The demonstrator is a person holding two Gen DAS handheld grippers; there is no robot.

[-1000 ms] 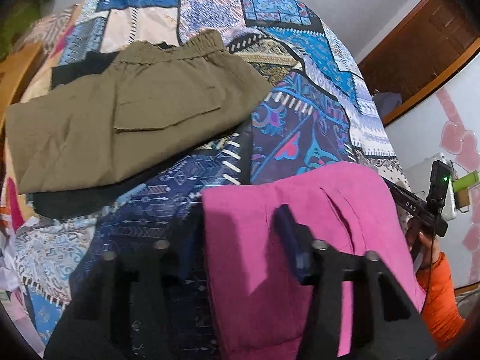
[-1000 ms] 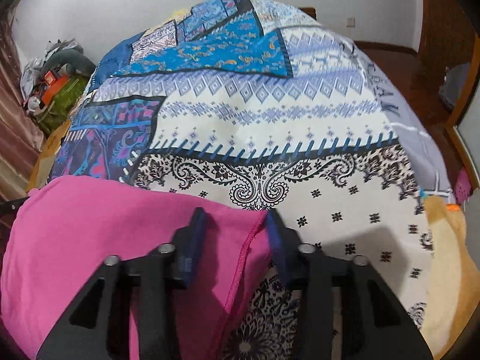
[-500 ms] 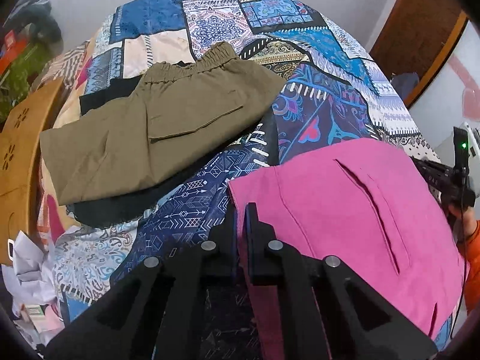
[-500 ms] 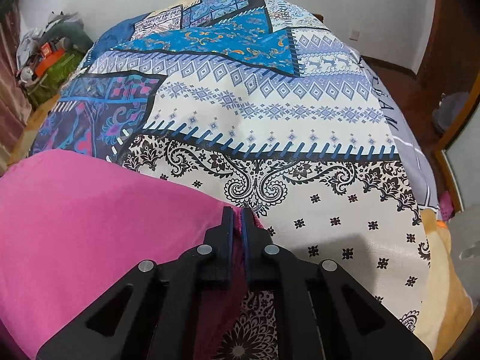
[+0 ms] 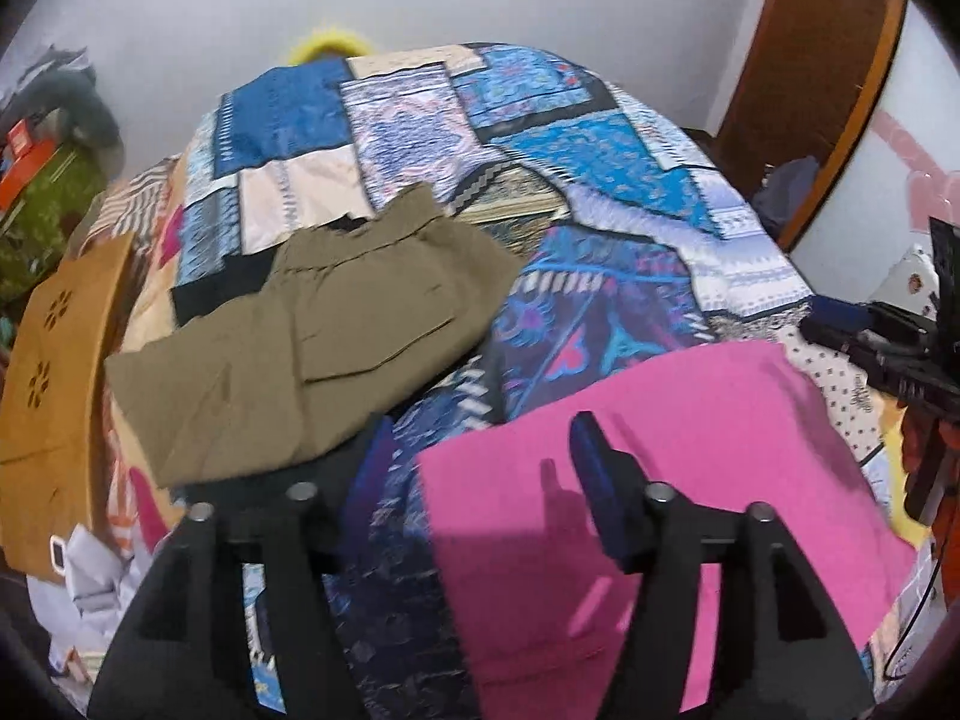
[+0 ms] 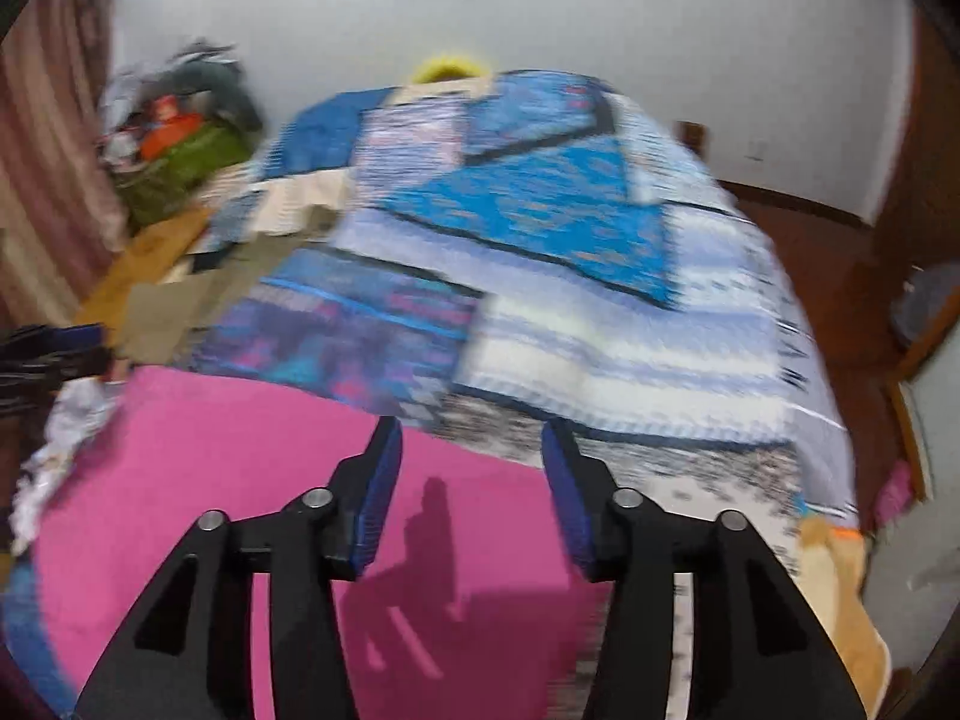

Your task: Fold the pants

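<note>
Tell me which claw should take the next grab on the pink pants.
Left, probably. The left claw is open astride the edge of the pink pants. The right claw, also open, hangs over their far edge in a blurred view.

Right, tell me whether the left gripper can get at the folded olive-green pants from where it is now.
Probably yes. The left gripper is open and holds nothing, and the folded olive-green pants lie uncovered on the patchwork bedspread just ahead to its left, with nothing between them.
</note>
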